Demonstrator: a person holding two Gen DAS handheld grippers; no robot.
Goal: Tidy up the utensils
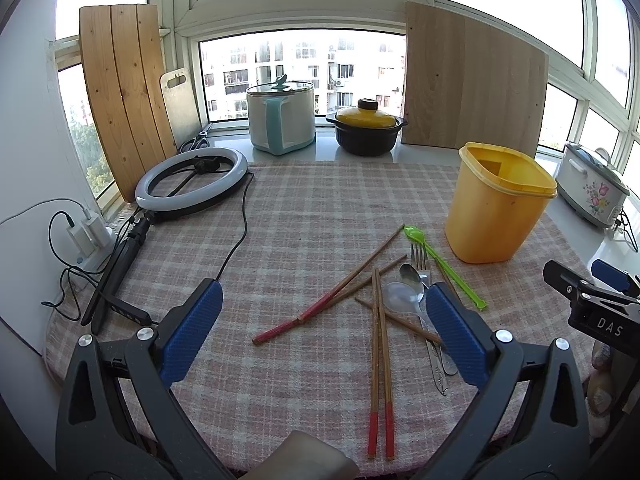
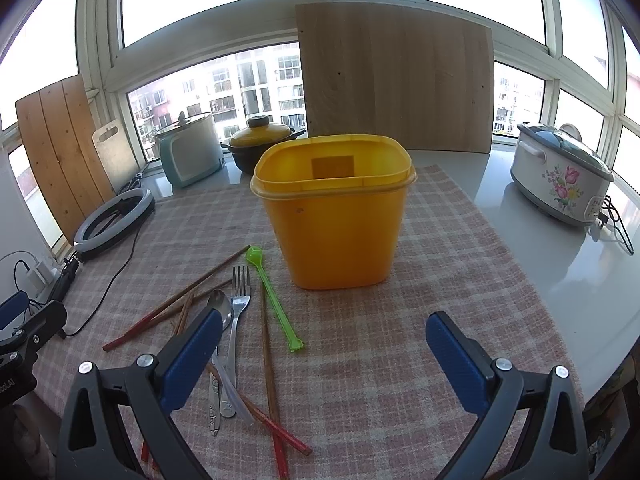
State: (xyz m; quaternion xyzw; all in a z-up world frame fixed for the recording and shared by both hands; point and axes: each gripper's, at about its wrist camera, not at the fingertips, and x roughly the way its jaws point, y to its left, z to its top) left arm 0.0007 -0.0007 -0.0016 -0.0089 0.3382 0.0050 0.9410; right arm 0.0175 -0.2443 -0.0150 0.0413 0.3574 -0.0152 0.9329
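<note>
While the left gripper (image 1: 324,312) hovers with its jaws spread wide and nothing between them, the left wrist view shows chopsticks (image 1: 380,344), 2 spoons and a fork (image 1: 420,260) scattered on the checked cloth (image 1: 300,208), near the yellow container (image 1: 496,208). From the right wrist, the right gripper (image 2: 324,344) is also released and empty; the green spoon (image 2: 272,296) lies just beside the upright container (image 2: 336,228).

Utensils loose on the cloth beside the bin

Yellow bin (image 2: 334,216) upright, empty, far right; green spoon (image 2: 272,296) just left of it; fork (image 2: 239,300) and metal spoon (image 2: 220,310) side by side; red-tipped chopsticks (image 1: 382,360) scattered, crossing, nearer left.
</note>
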